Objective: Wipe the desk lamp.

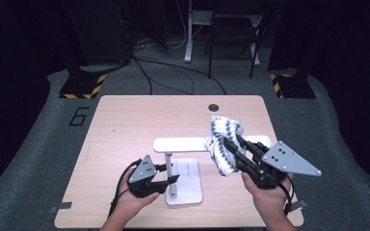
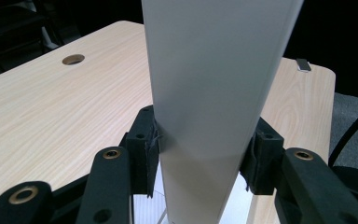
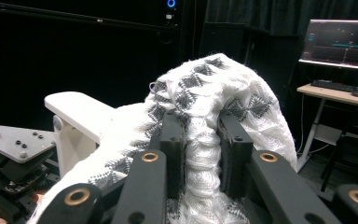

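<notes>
Left hand [image 1: 134, 201] enters from the bottom edge of the high view, wrist cut off, palm wrapped under the left gripper [image 1: 172, 173], which points level to the right. Its jaws clamp the white lamp post [image 2: 205, 140], pads pressed on both sides; in the left gripper view the post blocks everything straight ahead and its top runs out of frame. The lamp base [image 1: 189, 185] sits just below and beyond that claw on the table [image 1: 120, 130]. Right hand [image 1: 269, 197] is also cut at the bottom edge and angles the right gripper [image 1: 229, 144] up and to the left. Those jaws are pinched on a bunched white-and-grey patterned cloth [image 3: 200, 140] that drapes over the tips, hiding them. Past the claw, the cloth covers the right part of the lamp's horizontal arm [image 1: 180, 143]. Contact there is hard to judge.
</notes>
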A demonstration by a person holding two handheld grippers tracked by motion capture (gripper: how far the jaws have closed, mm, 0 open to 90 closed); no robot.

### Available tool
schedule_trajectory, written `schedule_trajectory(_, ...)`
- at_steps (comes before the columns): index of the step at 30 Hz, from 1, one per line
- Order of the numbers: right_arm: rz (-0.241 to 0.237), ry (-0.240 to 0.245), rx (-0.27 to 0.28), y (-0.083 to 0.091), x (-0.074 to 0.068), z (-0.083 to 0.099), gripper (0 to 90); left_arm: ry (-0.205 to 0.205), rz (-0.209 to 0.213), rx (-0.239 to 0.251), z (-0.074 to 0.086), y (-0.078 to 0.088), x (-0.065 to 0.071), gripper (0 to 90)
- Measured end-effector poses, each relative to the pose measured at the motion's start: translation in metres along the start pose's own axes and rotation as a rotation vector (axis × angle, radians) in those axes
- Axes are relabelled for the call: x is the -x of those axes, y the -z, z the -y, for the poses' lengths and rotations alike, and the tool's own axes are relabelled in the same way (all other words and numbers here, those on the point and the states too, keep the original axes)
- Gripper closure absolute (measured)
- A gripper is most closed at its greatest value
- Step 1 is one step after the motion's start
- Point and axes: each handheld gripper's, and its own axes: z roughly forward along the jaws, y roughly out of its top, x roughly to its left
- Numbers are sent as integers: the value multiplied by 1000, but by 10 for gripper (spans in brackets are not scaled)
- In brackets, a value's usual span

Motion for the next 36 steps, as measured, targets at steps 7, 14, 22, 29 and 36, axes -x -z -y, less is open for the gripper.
schedule_trajectory(7,23,-4,4,7,8,2,747,1,4,-5,0,0,0,543)
schedule_trajectory(14,45,-5,2,15,15,3,747,-1,3,-6,0,0,0,543)
schedule_trajectory(22,81,-6,1,25,25,4,747,2,3,-6,0,0,0,543)
schedule_trajectory(29,117,-15,0,35,33,6,747,3,6,-5,0,0,0,543)
schedule_trajectory(36,149,-13,-1,42,40,6,746,-1,0,-5,0,0,0,543)
